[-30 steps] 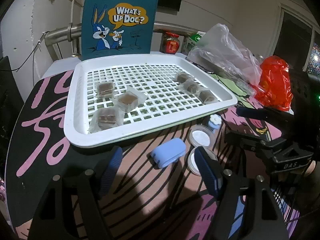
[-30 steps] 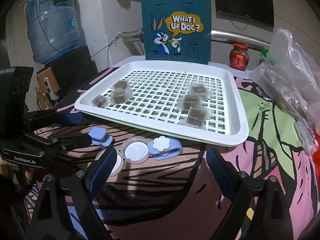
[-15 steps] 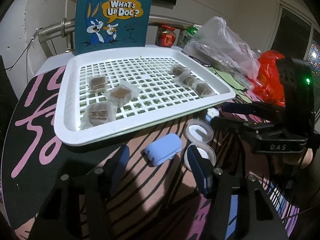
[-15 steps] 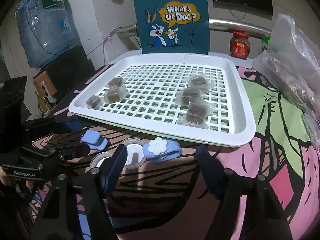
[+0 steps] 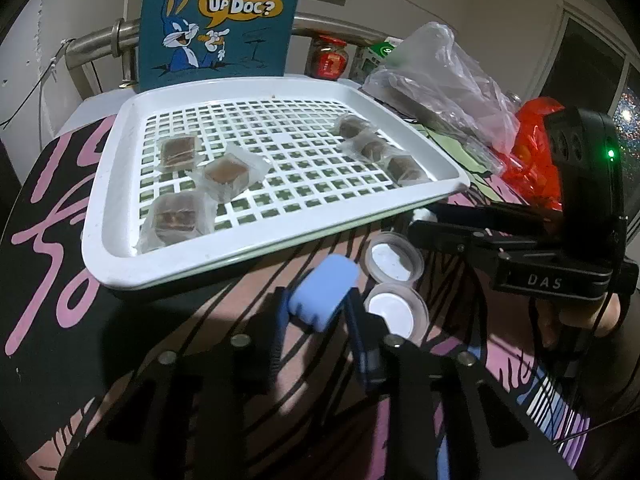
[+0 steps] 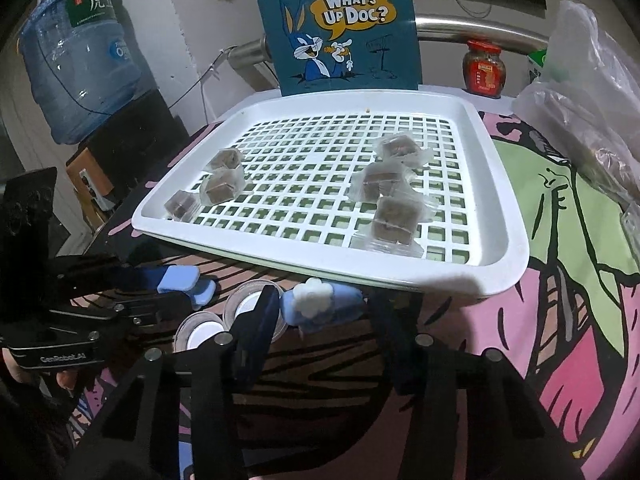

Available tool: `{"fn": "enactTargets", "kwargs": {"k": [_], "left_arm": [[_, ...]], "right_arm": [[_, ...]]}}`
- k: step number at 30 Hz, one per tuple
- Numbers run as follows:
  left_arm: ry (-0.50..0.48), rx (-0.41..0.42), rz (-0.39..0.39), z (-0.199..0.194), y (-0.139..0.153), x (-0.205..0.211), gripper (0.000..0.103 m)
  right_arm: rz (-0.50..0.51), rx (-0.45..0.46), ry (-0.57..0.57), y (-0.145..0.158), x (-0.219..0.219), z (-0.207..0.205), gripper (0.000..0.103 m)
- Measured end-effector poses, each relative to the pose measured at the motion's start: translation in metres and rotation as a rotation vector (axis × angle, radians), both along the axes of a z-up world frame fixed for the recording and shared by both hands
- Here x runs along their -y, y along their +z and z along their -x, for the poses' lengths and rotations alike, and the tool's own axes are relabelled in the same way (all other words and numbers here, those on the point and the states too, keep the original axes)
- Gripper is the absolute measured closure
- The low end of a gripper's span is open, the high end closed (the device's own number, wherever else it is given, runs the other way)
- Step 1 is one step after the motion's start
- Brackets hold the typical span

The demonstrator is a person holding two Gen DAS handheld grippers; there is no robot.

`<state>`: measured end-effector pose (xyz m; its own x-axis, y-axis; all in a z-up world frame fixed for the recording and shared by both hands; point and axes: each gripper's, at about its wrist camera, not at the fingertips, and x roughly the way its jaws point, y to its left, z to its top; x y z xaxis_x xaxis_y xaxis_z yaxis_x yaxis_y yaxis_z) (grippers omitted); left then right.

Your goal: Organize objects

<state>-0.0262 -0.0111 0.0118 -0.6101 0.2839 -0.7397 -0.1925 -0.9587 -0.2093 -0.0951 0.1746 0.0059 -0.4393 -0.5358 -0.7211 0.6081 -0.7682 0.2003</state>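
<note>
Jaws closing; tray (image 6: 496, 280) holds six wrapped cubes (image 6: 392, 220) (two trios).

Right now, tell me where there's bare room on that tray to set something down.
The tray is free down its middle, between the three sweets on the left and the three on the right, and along its far edge by the blue bag. It is crowded in front: two clips, two lids and both closing grippers.

i see a glossy white plastic tray (image 5: 100, 240), clear crinkly film on the cakes (image 5: 228, 174), matt blue clips (image 5: 322, 294), a printed cloth (image 6: 560, 320), a shiny metal rail (image 6: 480, 28), and a paper bag (image 6: 340, 28).
</note>
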Motion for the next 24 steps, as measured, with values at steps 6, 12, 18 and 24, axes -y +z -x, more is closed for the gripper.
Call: {"fn": "enactTargets", "kwargs": {"k": [6, 12, 18, 24], "left_arm": [[0.002, -0.026, 0.004, -0.003, 0.004, 0.000, 0.082], [-0.003, -0.064, 0.012, -0.015, 0.009, -0.002, 0.083], [0.018, -0.118, -0.006, -0.027, 0.016, 0.004, 0.083], [0.037, -0.177, -0.008, -0.036, 0.023, 0.006, 0.083]], "right_arm": [[0.014, -0.029, -0.006, 0.005, -0.004, -0.005, 0.058], [0.032, -0.043, -0.027, 0.009, -0.013, -0.018, 0.058], [0.047, -0.128, -0.031, 0.018, -0.019, -0.037, 0.058], [0.037, -0.253, -0.011, 0.030, -0.016, -0.059, 0.058]]}}
